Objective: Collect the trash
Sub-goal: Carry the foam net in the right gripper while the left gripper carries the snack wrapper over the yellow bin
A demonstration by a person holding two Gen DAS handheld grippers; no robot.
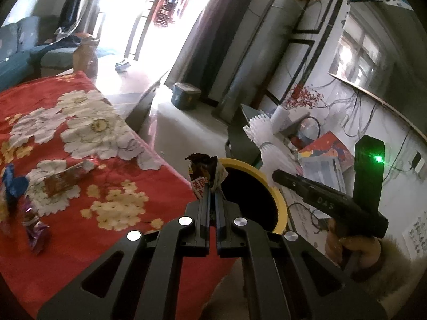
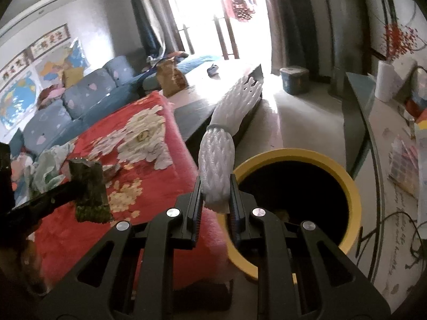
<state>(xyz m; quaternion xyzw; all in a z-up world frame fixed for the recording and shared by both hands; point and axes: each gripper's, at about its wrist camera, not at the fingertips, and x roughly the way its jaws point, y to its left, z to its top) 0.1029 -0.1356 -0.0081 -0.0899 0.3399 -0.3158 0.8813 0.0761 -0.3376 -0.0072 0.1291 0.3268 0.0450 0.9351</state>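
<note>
Left hand-held gripper (image 1: 212, 186) clamps a wrapper (image 1: 204, 172), right hand-held gripper (image 2: 215, 189) clamps white foam netting (image 2: 217, 160), both beside the yellow-rimmed bin (image 2: 293, 154).

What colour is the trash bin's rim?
Yellow rim, black inside; the right wrist view shows it best.

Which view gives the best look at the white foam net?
The right wrist view: the white foam net stands centre frame, pinched between the right gripper pads. The left wrist view shows it smaller, beyond the yellow bin.
</note>
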